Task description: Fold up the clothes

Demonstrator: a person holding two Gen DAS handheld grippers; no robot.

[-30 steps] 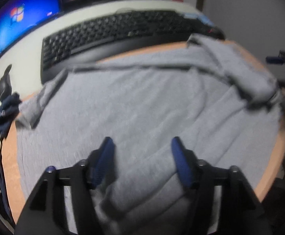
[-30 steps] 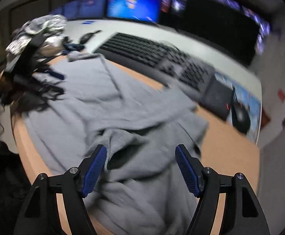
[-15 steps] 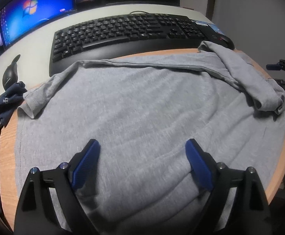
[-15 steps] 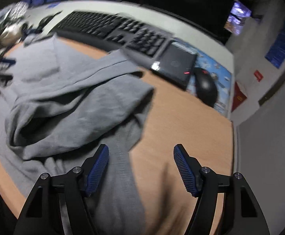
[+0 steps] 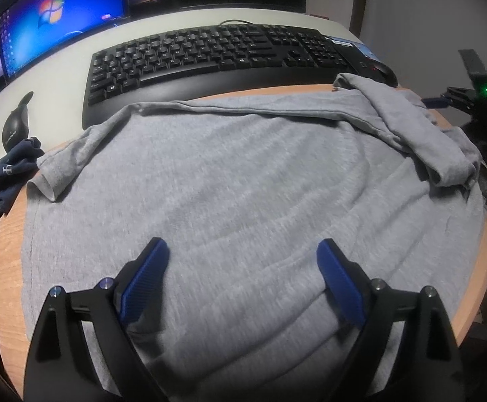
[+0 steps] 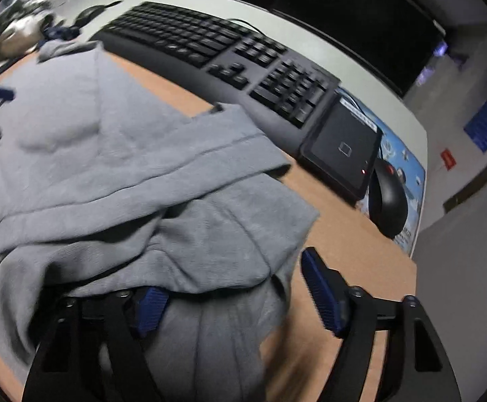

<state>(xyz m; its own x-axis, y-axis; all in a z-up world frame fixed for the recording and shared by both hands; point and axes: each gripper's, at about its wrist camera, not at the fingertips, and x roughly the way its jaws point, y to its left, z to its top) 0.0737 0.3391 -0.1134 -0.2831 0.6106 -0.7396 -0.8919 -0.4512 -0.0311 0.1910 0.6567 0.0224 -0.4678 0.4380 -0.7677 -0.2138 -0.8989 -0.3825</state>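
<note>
A grey shirt (image 5: pixel 230 181) lies spread over the round wooden table (image 5: pixel 7 241), one sleeve folded in at the left and a bunched sleeve at the right (image 5: pixel 437 147). My left gripper (image 5: pixel 241 276) is open, hovering just over the shirt's near hem. In the right wrist view the bunched grey shirt (image 6: pixel 136 181) fills the left half. My right gripper (image 6: pixel 233 293) is open, its jaws astride the shirt's bunched edge; a fold drapes over the left finger (image 6: pixel 149 308) and hides its tip. The right gripper also shows at the left wrist view's right edge (image 5: pixel 484 114).
A black keyboard (image 5: pixel 209 57) lies behind the shirt, with lit monitors (image 5: pixel 59 23) beyond. A dark mouse (image 6: pixel 389 197) and a black card reader (image 6: pixel 344 147) sit at the right. Dark blue cloth (image 5: pixel 8 174) and a black mouse (image 5: pixel 15 124) lie at the left.
My left gripper opened wide and let go of the shirt, which now lies flatter. My right gripper swung toward the shirt's right edge and moved in under a fold.
</note>
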